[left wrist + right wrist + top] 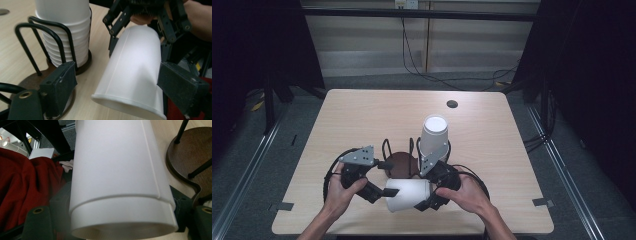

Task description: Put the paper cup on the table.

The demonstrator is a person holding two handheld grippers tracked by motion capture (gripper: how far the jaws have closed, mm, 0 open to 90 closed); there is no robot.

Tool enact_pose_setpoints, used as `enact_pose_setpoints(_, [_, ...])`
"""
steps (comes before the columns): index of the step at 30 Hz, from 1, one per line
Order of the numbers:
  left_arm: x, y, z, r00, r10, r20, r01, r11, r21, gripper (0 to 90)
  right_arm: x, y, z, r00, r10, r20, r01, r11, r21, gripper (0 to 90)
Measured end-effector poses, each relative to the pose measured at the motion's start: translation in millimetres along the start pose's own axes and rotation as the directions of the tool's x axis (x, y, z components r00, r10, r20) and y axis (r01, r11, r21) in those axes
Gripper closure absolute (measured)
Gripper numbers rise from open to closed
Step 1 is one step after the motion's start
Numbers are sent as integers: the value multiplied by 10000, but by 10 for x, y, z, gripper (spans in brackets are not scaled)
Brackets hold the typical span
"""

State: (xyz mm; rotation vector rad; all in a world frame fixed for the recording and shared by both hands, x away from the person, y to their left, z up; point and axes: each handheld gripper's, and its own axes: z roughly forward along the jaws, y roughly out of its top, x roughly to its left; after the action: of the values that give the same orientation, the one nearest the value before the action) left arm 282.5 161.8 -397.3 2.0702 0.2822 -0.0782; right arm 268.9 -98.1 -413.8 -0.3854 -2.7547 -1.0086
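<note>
Your right gripper (424, 199) clamps the white paper cup (408, 194); your left gripper (388, 192) stands open around its rim. Squeeze harder and it crumples, or knocks the near wire rack (401, 156).

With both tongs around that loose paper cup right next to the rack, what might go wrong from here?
1. The cup is thin paper, held at its closed end by the right tongs with the left tongs straddling its rim; a hard squeeze may crush it.
2. The rack with its stack stands just behind; a swing could knock it.
</note>
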Motion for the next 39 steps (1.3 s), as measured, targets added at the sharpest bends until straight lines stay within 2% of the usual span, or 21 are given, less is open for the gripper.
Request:
enact_pose_setpoints(6, [-6,7,-72,10000,70,-57,-71,9998,-189,155,-20,-44,-10,9997,193,125,-193,9998,-62,251])
enact_pose_setpoints(9, [-3,-3,-109,9999,-32,-107,27,9991,-428,155,-22,-73,-39,9995,241,179,-237,9995,-225,251])
enact_pose_setpoints(12, [-13,0,-142,9998,-104,-147,97,9990,-443,156,-28,-102,-83,9996,211,176,-204,9989,-432,251])
enact_pose_setpoints(14, [-11,0,-154,9996,-224,-153,215,9982,-562,156,-24,-118,-108,9990,276,341,-261,9987,-432,251])
enact_pose_setpoints(16, [-15,-20,-145,9993,-351,-139,341,9971,-678,156,-29,-149,-127,9989,384,279,-368,9977,-575,251])
enact_pose_setpoints(18, [-20,-54,-124,9994,-281,-181,272,9984,-492,156,-32,-184,-142,9980,512,381,-487,9967,-644,251])
enact_pose_setpoints(20, [-29,-98,-107,9995,-290,-118,283,9980,-563,157,-18,-216,-164,9972,523,528,-481,9959,-770,251])
enact_pose_setpoints(22, [-37,-147,-99,9993,-352,-86,344,9966,-748,156,3,-240,-180,9973,524,506,-484,9958,-782,251])
enact_pose_setpoints(23, [-41,-165,-95,9993,-300,-205,285,9970,-724,156,9,-256,-192,9969,586,527,-540,9950,-840,250])
enact_pose_setpoints(24, [-43,-181,-87,9994,-303,-181,288,9968,-748,156,4,-278,-198,9969,680,386,-638,9929,-1000,251])
enact_pose_setpoints(27, [-47,-215,-62,9992,-369,-166,355,9963,-788,156,-29,-327,-218,9955,860,400,-803,9887,-1266,250])
enact_pose_setpoints(30, [-58,-241,-13,9982,-556,-242,524,9917,-1174,156,-43,-340,-201,9937,1008,495,-927,9852,-1441,251])
enact_pose_setpoints(32, [-62,-243,5,9988,-456,-203,429,9920,-1191,157,-44,-337,-199,9937,1041,423,-964,9831,-1559,250])
enact_pose_setpoints(39, [-50,-267,-90,9972,-673,-323,607,9827,-1749,156,-51,-343,-200,9957,856,365,-777,9805,-1807,250])
